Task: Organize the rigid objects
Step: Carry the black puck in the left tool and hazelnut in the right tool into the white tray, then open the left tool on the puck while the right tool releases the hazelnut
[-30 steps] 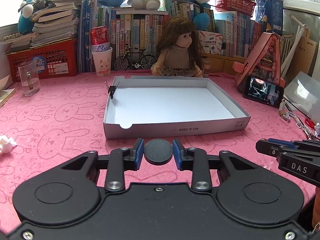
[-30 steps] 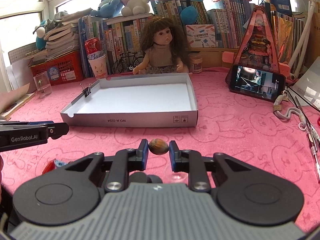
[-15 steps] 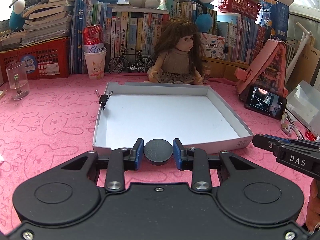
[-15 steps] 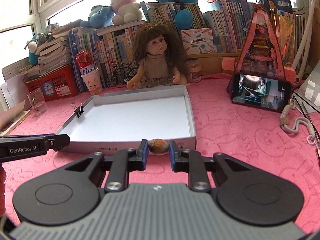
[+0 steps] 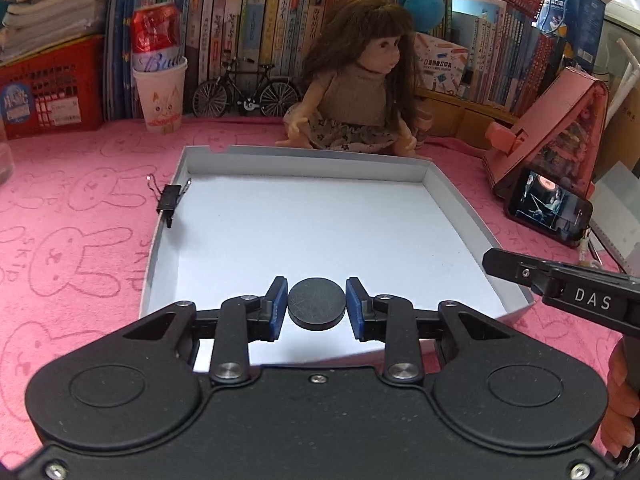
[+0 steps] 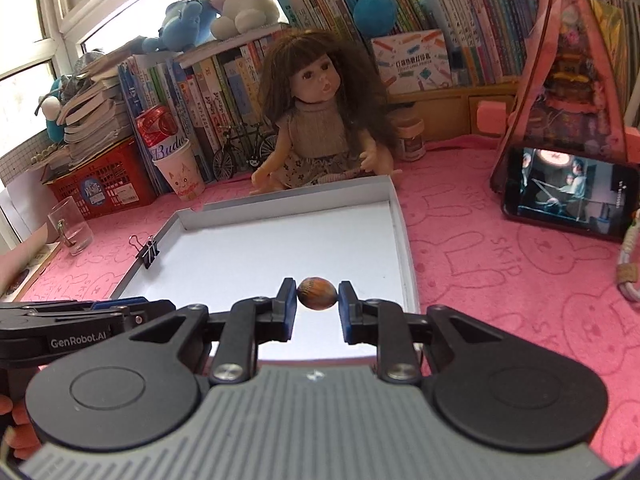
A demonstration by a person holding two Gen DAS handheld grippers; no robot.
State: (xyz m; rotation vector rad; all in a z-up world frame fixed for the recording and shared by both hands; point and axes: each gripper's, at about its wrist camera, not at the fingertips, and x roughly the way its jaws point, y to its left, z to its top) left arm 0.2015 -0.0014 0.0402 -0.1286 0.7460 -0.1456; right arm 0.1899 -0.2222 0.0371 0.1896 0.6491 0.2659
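Note:
My left gripper (image 5: 316,307) is shut on a flat black disc (image 5: 316,305) and holds it over the near part of the shallow white box lid (image 5: 452,200). My right gripper (image 6: 317,300) is shut on a small brown oval nut (image 6: 317,299) and holds it over the same white box lid (image 6: 402,240), near its right wall. The right gripper's side shows at the right in the left wrist view (image 5: 568,292). The left gripper's side shows at the left in the right wrist view (image 6: 76,320). A black binder clip (image 5: 170,200) grips the lid's left wall.
A doll (image 5: 356,88) sits just behind the lid. A phone (image 5: 550,212) leans on a pink stand (image 5: 560,120) at the right. A paper cup with a can (image 5: 160,92), a model bicycle (image 5: 244,88), a red basket (image 5: 44,92) and books stand behind. A glass (image 6: 70,232) stands at the left.
Both grippers have moved forward with their objects, from in front of the lid to over its near part. Both stay shut.

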